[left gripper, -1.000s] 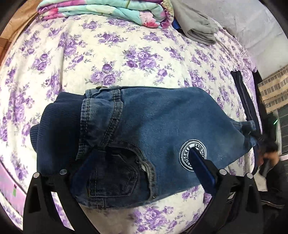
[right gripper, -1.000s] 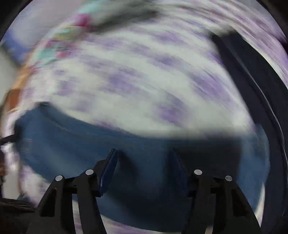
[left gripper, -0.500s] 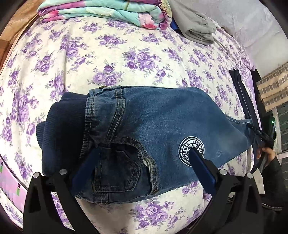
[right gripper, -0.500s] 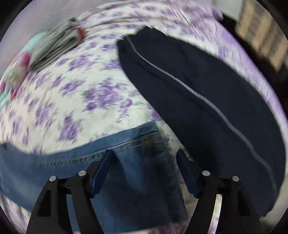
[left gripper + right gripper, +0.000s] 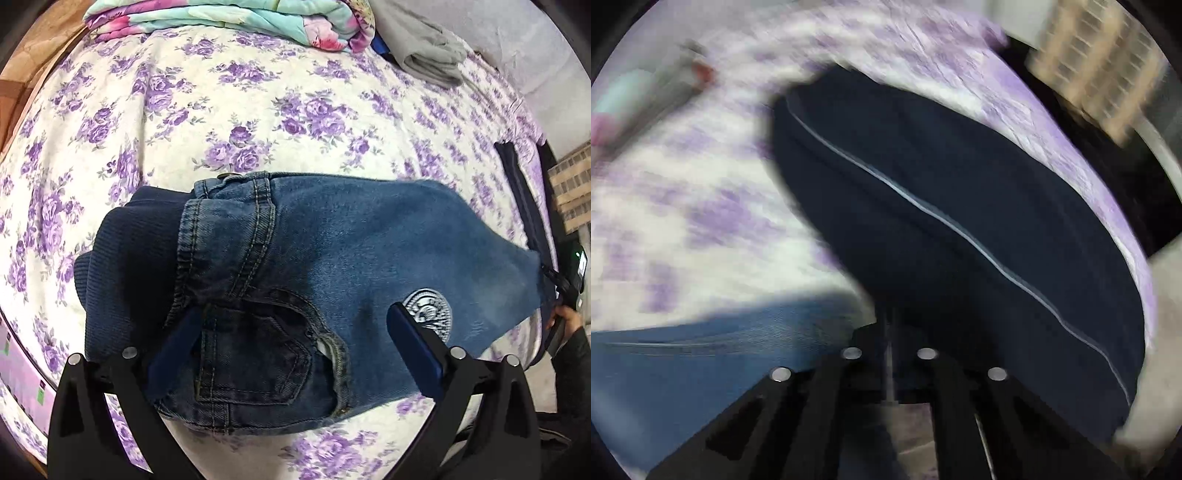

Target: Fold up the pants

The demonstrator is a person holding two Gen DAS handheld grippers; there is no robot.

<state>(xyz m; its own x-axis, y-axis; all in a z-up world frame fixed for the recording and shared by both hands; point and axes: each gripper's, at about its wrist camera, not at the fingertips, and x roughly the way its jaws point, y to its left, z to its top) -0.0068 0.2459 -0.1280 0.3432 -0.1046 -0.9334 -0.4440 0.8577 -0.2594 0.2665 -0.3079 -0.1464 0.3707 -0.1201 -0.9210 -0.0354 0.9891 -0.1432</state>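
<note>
Jeans (image 5: 332, 280) lie flat on the bed (image 5: 258, 110), waist end at 9 o'clock in the left wrist view, leg end running out to 3 o'clock. Dark ribbed waistband (image 5: 129, 266) sticks out at the far left; back pocket (image 5: 251, 354) and a round patch (image 5: 428, 314) face up. They look already doubled leg over leg, since only one leg width shows. No crosswise fold yet, so roughly halfway: the hem still has to come over toward the waist.

Left gripper (image 5: 295, 354) hangs over the pocket area with jaws spread wide, pads clear of the denim, pinching nothing.

Right gripper (image 5: 890, 332) is at the hem end, 3 o'clock of the left view, jaws pressed together. The right view is blurred, so whether denim is caught between them is hard to tell; in the left view the hem corner does run right up to that gripper's tip.

A hand (image 5: 569, 317) holds that gripper.

Further out: navy track pants (image 5: 960, 221) with a pale stripe, just beside the hem at 1 o'clock in the right view. Folded floral blanket (image 5: 229, 18) at 12 o'clock, grey garment (image 5: 424, 51) at 1 o'clock.
</note>
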